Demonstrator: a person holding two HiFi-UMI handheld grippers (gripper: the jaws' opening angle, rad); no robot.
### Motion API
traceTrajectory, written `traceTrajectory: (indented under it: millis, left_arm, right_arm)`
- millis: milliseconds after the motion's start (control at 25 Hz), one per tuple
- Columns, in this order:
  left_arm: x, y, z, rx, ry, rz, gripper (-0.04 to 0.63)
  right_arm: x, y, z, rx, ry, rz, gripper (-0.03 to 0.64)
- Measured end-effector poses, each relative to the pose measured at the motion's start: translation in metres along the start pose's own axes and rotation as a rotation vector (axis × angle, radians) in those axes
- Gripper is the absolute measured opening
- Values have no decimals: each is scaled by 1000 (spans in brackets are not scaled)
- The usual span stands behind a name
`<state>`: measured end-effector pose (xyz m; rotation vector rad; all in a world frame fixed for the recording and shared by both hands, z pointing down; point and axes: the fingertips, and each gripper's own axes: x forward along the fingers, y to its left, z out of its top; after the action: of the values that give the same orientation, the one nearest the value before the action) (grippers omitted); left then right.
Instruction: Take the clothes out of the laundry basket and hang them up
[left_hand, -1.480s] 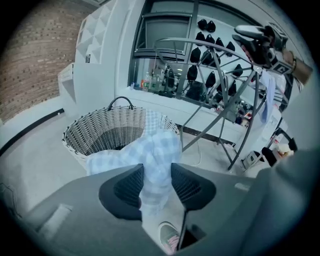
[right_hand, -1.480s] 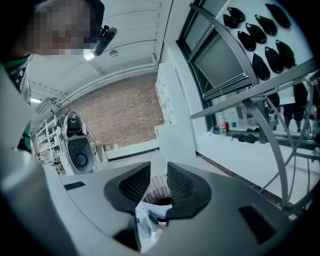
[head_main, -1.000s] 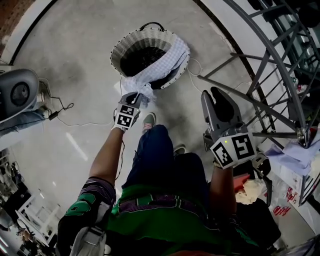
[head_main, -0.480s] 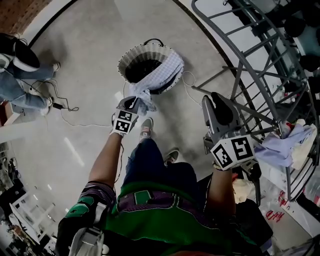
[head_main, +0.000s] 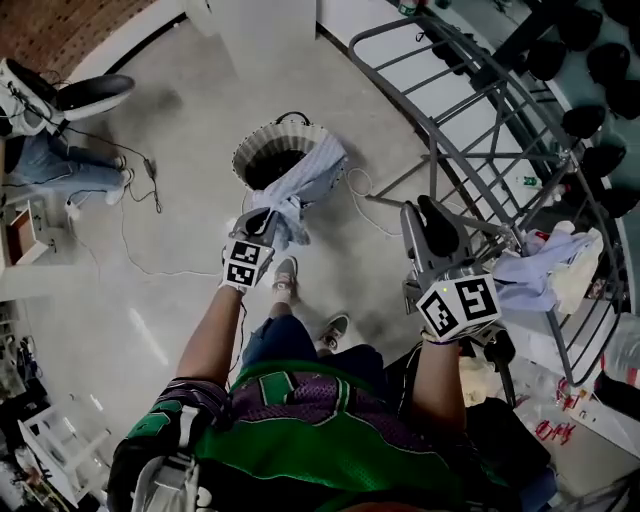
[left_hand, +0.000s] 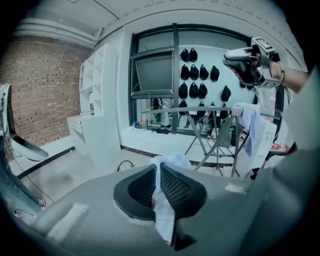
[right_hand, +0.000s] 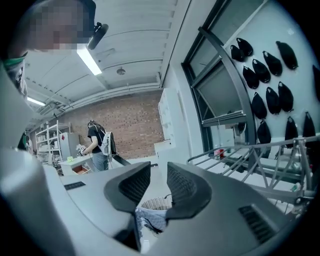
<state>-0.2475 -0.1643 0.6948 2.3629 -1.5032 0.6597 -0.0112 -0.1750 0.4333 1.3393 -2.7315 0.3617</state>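
The left gripper (head_main: 262, 222) has its jaws clamped on one end of a pale checked garment (head_main: 305, 185). In the left gripper view the fabric is pinched between the pads and hangs out below them. The garment is drawn into a long band. In the head view its long axis slants from the jaws up and to the right, to the woven laundry basket (head_main: 255, 145), and its far end drapes over the basket's right rim. The basket stands on the floor (head_main: 180, 190).

The right gripper (head_main: 430, 222) has its jaws apart with nothing between them, and it is just beside the grey drying rack (head_main: 470, 140). Other clothes (head_main: 540, 265) hang on the rack's right side.

Bare floor lies open to the left of the basket. On its right the rack's legs stand near, with a white cord (head_main: 362, 190) on the floor between them.
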Motion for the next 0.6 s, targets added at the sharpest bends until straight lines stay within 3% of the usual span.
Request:
traceTrajectory:
  millis: [600]
  left_arm:
    - [-67,-61,164,84,-261,7,29]
  right_arm:
    - [-143,-31,67,-33,-169,-130,91]
